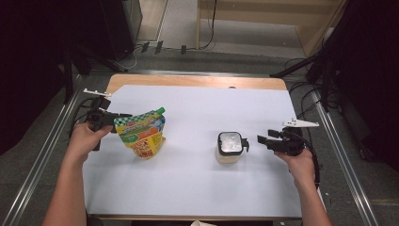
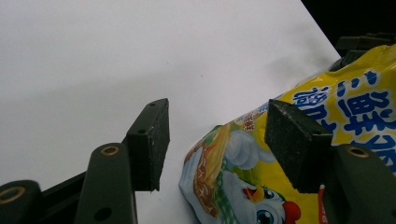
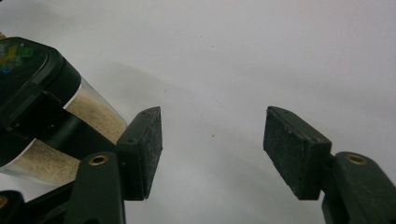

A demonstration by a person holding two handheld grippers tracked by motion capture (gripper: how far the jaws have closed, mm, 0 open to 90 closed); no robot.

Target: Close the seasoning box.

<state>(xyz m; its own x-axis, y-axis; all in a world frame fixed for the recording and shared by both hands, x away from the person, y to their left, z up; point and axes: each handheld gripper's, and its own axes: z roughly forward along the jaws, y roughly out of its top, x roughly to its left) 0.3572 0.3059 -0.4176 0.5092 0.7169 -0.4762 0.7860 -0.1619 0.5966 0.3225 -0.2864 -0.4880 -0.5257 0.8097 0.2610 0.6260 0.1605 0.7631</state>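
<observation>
1. Left gripper [image 1: 123, 116], at the left middle of the high view, has its jaws apart and pointing to the right. The top edge of the yellow pouch [image 1: 141, 133] lies between them, but in the left gripper view the pads do not press on it: the pouch [image 2: 289, 154] passes behind the right pad, and a gap shows beside the left pad.
2. Right gripper [image 1: 261, 140], at the right middle of the high view, is also open and holds nothing. Its jaws point to the left, toward the jar [image 1: 230, 147], and stop just short of it.
3. In the right gripper view the jar [image 3: 51, 121] sits at the left edge of the frame, outside the left jaw. Between the two pads only the white sheet [image 3: 233, 60] is seen.
4. The pouch stands left of center on the white sheet [image 1: 197, 108], near its left edge. The jar stands right of center, well apart from the pouch.
5. Open room: the wide strip between pouch and jar, the whole upper part of the sheet, and the lower part toward the bottom of the frame.
6. The wooden table [image 1: 188, 81] shows as a brown band along the upper edge of the sheet.
7. Writing: the pouch carries large blue characters on yellow, which I cannot read, and a cartoon chicken. The jar has a black lid and pale grains inside.
</observation>
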